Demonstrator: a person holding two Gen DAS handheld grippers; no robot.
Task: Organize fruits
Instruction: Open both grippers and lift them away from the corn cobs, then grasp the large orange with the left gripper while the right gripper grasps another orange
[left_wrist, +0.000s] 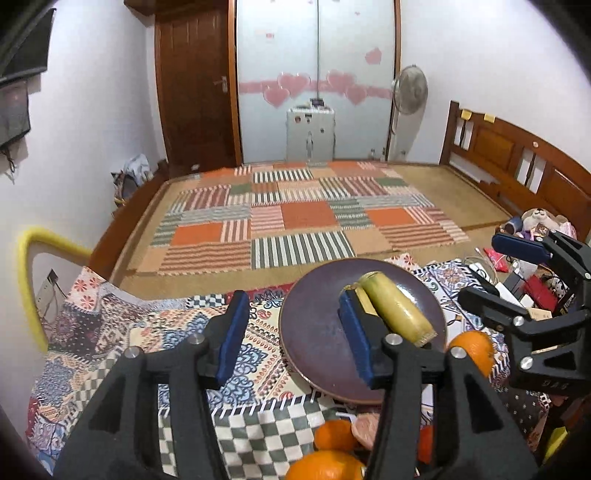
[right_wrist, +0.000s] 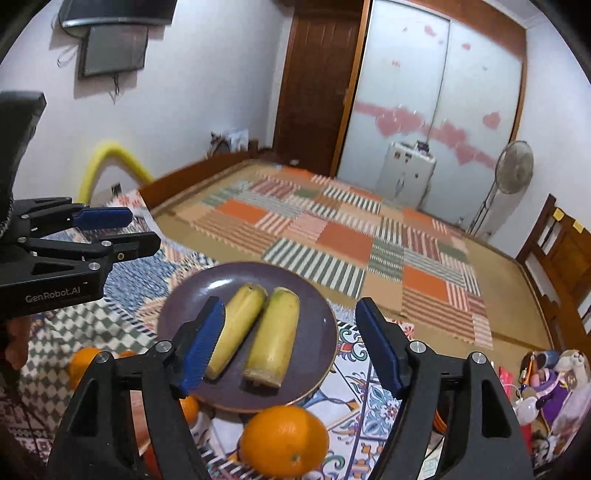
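Patterned cloth (right_wrist: 147, 280) covers a table where a dark purple plate (right_wrist: 317, 332) holds two banana pieces (right_wrist: 273, 339) side by side. Oranges lie near its rim, one (right_wrist: 284, 435) just beside it. Both the left gripper (left_wrist: 291, 332) and right gripper (right_wrist: 291, 343) hover spread wide, gripping nothing.

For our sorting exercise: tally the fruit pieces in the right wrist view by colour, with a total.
Yellow banana pieces, on the purple plate: 2
Oranges, on the cloth, two partly hidden: 3
Total: 5
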